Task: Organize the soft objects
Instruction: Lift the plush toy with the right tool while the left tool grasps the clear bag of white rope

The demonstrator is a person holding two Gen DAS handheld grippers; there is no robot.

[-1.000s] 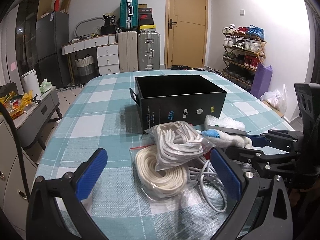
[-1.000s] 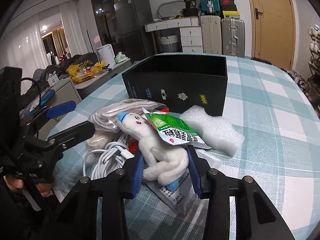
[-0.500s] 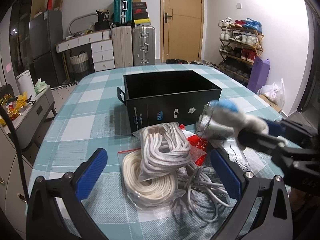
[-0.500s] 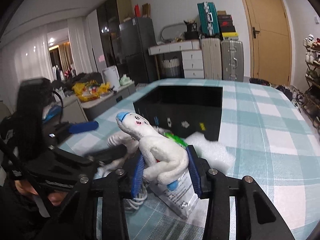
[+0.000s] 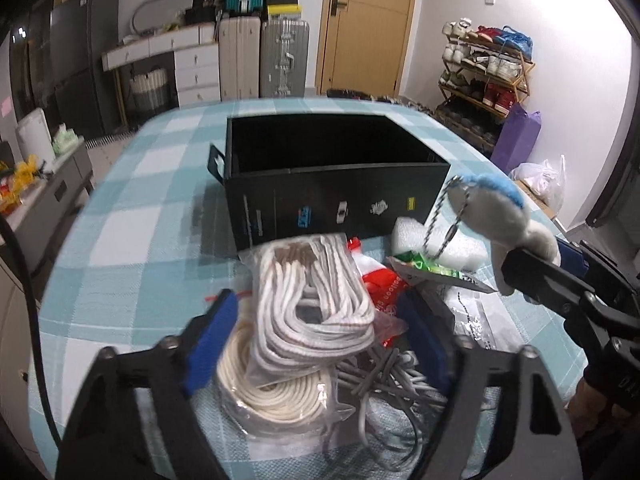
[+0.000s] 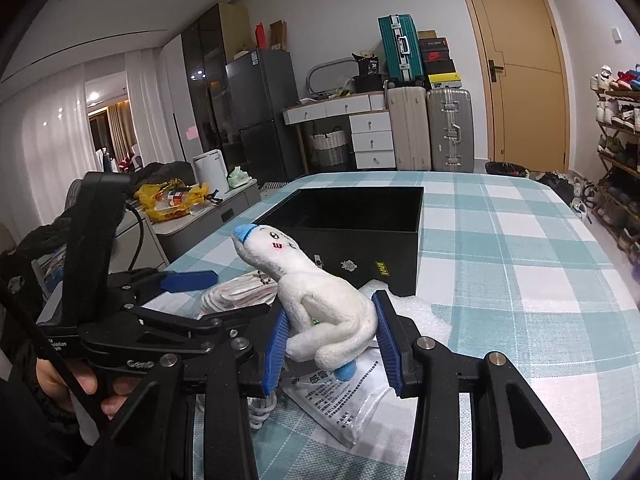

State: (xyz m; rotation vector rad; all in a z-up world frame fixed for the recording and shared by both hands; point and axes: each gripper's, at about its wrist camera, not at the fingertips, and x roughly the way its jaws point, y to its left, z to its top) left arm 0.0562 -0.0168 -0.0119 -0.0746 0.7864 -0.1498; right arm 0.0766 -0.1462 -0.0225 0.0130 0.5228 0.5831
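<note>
A clear bag of grey-white rope [image 5: 312, 300] lies on a second bagged coil of cream rope [image 5: 272, 396]. My left gripper [image 5: 316, 312] straddles the upper bag with its jaws closing. The blue pads stand close beside the bag and do not visibly press it. My right gripper [image 6: 330, 308] is shut on a white plush toy [image 6: 320, 296] with a blue tip. It holds the toy above the pile, in front of the open black box [image 6: 352, 248]. From the left wrist the toy [image 5: 492, 208] shows at the right with a bead chain hanging from it.
Around the ropes lie a tangle of white cable [image 5: 392, 392], a red packet [image 5: 380, 284], a green-and-white medicine sachet [image 5: 432, 270] and a white foam piece [image 5: 412, 236]. The black box [image 5: 340, 200] stands just behind them on the teal checked tablecloth [image 5: 132, 240].
The left gripper's jaws have narrowed from wide open to close around the rope bag, and it has moved nearer. The right gripper has lifted the plush toy off the pile.
</note>
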